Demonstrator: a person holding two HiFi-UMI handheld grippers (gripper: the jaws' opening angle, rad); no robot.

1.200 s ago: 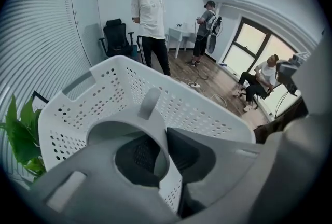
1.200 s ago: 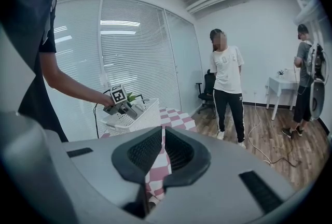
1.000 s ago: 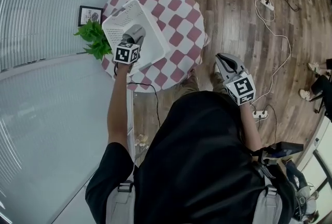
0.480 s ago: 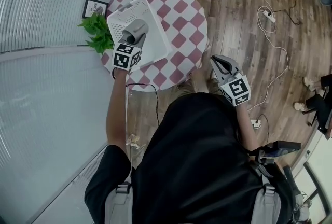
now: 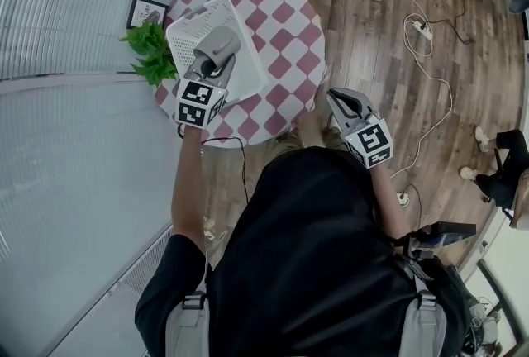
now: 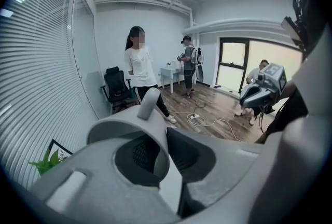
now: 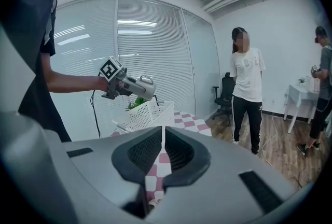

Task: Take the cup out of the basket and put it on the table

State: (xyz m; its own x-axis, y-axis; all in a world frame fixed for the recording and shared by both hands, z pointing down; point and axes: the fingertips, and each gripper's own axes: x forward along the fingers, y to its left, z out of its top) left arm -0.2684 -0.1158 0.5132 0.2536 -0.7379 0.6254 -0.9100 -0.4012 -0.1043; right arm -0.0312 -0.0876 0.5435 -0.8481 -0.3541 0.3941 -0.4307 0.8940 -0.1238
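Cup (image 5: 220, 43), grey with a handle, hangs over the white basket (image 5: 246, 70) at the head view's upper left, its wall pinched between the left gripper's (image 6: 165, 140) jaws. The basket sits on a checked table (image 5: 291, 31), a plant (image 5: 149, 49) just beside it. The right gripper (image 5: 341, 102), jaws nearly together and empty, hovers at the table's lower right edge.

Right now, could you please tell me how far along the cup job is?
Done: the grey cup is out, held above the white basket. In hand: the left hand-held gripper is clamped on its rim. Left: setting it on the checkered table. The right hand-held gripper is shut and empty.
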